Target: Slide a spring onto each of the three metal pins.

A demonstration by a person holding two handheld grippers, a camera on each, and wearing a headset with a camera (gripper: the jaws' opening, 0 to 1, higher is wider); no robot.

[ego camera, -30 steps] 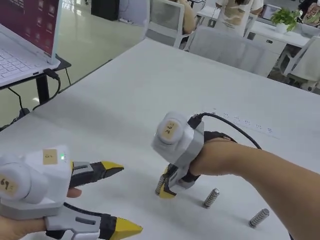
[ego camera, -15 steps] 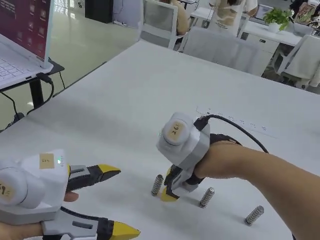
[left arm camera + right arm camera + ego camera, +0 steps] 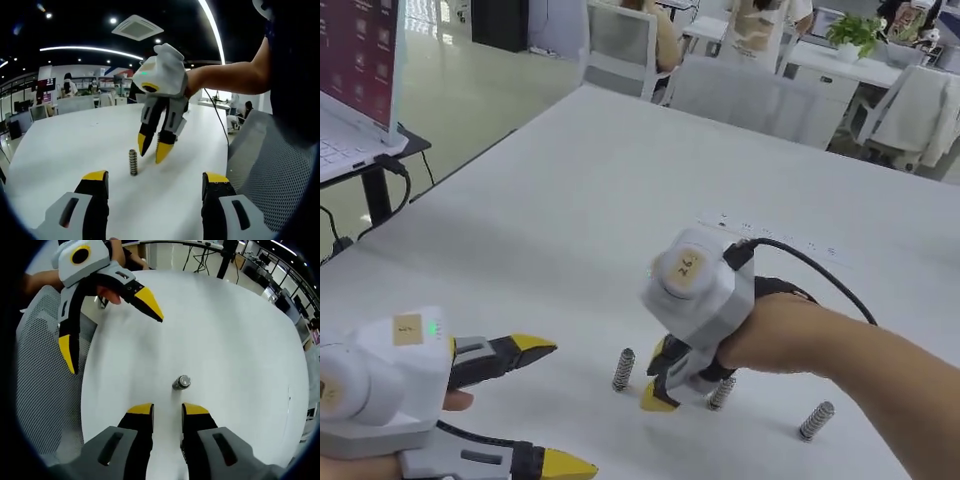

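Three small metal springs stand upright on the white table point(image 3: 570, 200): the left spring point(image 3: 622, 369), the middle spring point(image 3: 722, 392) and the right spring point(image 3: 815, 420). My right gripper point(image 3: 658, 385) points down at the table between the left and middle springs, its jaws a little apart with nothing between them. In the right gripper view a spring point(image 3: 181, 382) with a round metal top stands just ahead of my right gripper point(image 3: 167, 409). My left gripper point(image 3: 560, 405) hovers open at the near left. In its own view my left gripper point(image 3: 155, 177) faces the spring point(image 3: 133, 162) and the right gripper point(image 3: 151, 147).
A laptop point(image 3: 355, 70) sits on a side stand at the far left. Chairs point(image 3: 750, 95) and desks line the far edge of the table, with people seated beyond. A black cable point(image 3: 800, 262) runs from the right gripper across the table.
A second ago my right gripper's jaws were around the left spring. They have come off it and shifted right, and the spring stands free. The left gripper has stayed put.
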